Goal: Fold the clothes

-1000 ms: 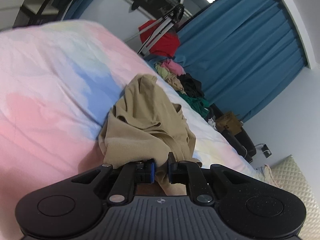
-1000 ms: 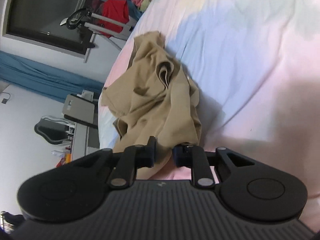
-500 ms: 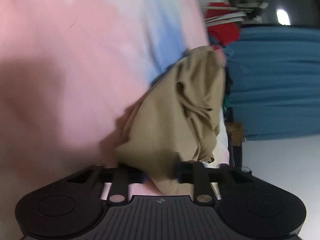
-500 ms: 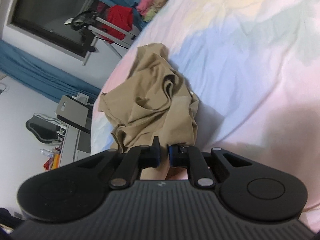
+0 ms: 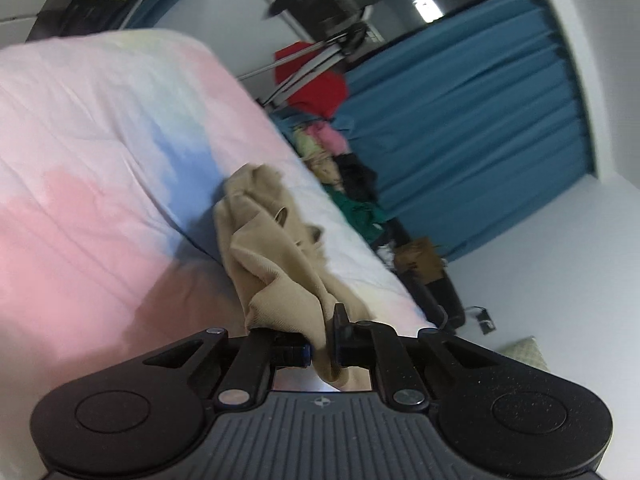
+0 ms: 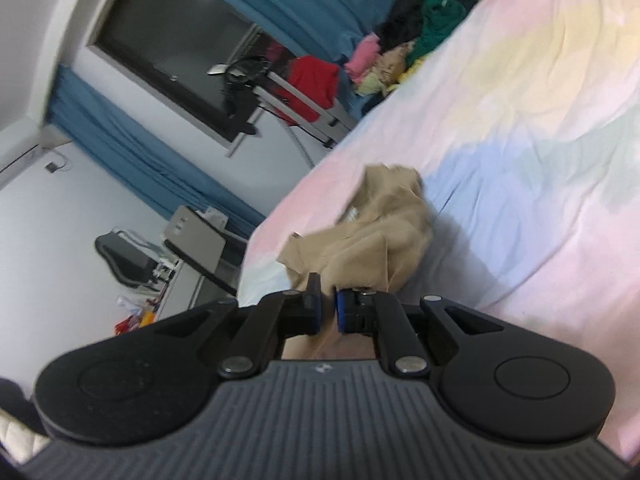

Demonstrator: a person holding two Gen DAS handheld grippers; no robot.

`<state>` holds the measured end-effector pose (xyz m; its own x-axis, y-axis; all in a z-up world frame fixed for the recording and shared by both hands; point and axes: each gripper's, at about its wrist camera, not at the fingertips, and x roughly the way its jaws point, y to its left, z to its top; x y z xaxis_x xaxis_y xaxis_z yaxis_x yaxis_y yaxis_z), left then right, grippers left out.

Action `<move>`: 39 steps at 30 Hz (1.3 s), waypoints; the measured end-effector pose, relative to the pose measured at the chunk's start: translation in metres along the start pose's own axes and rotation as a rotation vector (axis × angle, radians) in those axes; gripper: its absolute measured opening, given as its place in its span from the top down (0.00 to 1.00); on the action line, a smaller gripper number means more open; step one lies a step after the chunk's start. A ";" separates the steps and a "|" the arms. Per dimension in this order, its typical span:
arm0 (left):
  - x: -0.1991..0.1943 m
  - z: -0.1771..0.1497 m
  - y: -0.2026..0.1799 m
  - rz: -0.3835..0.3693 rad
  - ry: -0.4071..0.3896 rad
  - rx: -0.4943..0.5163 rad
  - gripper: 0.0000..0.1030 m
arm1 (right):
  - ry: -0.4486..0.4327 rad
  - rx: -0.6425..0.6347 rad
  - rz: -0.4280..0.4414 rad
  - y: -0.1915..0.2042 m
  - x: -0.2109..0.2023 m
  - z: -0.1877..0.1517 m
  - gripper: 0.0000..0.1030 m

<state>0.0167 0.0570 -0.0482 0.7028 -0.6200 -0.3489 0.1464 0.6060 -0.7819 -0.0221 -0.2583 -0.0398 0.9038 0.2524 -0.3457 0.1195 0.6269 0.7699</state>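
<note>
Both grippers, left [image 5: 322, 346] and right [image 6: 328, 312], are clenched on edges of the bunched tan garment [image 5: 276, 264], which trails ahead of them onto the pastel bedsheet [image 5: 100, 152]; such thin pinches could slip if pulled apart sharply, dropping it crumpled.

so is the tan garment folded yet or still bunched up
Still bunched up: the tan garment lies crumpled in loose creases on the bed sheet, no flat folded edges.

Left tool [image 5: 322, 350] pinches tan garment [image 5: 276, 256] over bedsheet [image 5: 100, 152].
</note>
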 end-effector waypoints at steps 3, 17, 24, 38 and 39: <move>-0.038 -0.020 -0.010 0.001 0.011 0.018 0.90 | 0.022 -0.004 0.011 0.005 -0.034 -0.010 0.90; -0.100 -0.055 -0.010 0.025 0.072 -0.072 0.89 | 0.074 -0.078 -0.021 0.019 -0.093 -0.041 0.90; -0.067 -0.028 -0.008 0.066 0.089 -0.066 0.87 | 0.074 -0.089 -0.043 0.023 -0.056 -0.027 0.90; 0.045 0.048 -0.003 0.182 0.090 -0.066 0.85 | 0.093 -0.075 -0.127 0.018 0.051 0.014 0.90; 0.056 0.053 -0.002 0.196 0.090 -0.060 0.85 | 0.094 -0.075 -0.137 0.017 0.060 0.016 0.90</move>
<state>0.0924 0.0477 -0.0388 0.6487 -0.5365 -0.5397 -0.0303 0.6905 -0.7227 0.0407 -0.2445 -0.0389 0.8380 0.2263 -0.4965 0.2050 0.7126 0.6709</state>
